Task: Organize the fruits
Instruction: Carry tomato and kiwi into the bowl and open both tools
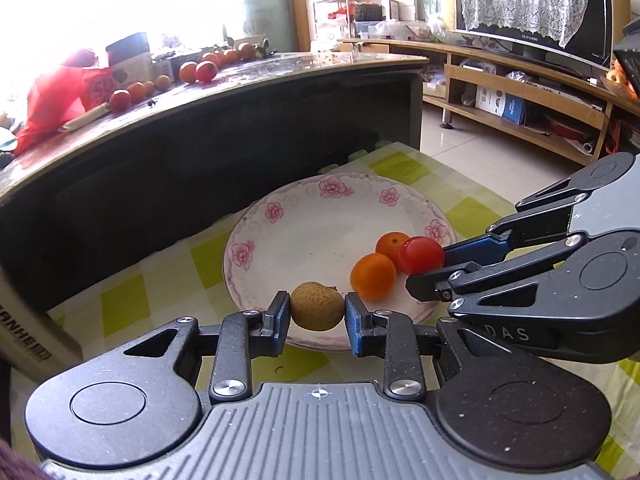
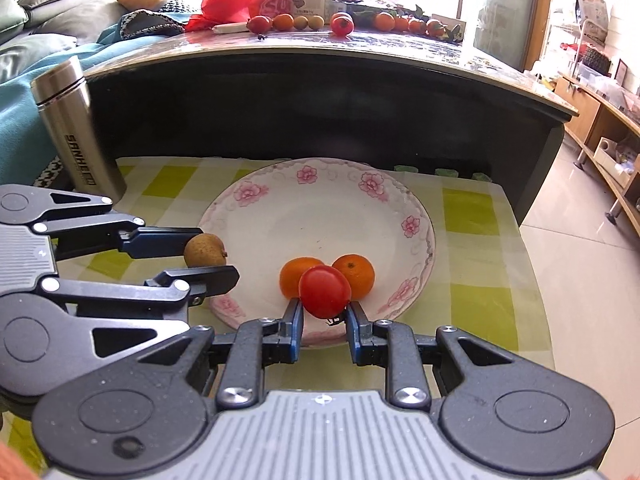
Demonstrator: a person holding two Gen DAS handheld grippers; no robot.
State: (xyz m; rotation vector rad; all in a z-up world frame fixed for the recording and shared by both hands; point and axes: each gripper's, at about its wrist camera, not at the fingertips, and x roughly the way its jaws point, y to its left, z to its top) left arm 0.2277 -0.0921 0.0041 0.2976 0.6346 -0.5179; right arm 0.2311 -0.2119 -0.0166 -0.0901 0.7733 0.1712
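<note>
On the left, the left gripper [image 1: 317,314] is clenched on a small brown rough-skinned round fruit [image 1: 316,306], held just over the near-left rim of the white floral-edged plate [image 1: 304,232]. To the right, the right gripper [image 2: 323,322] pinches a glossy red cherry tomato [image 2: 325,291] above the plate's near edge, just in front of two small orange citrus fruits [image 2: 354,275] lying inside. Both loads sit directly ahead of their fingers; the plate's open centre lies forward, so each release likely needs a short push forward.
</note>
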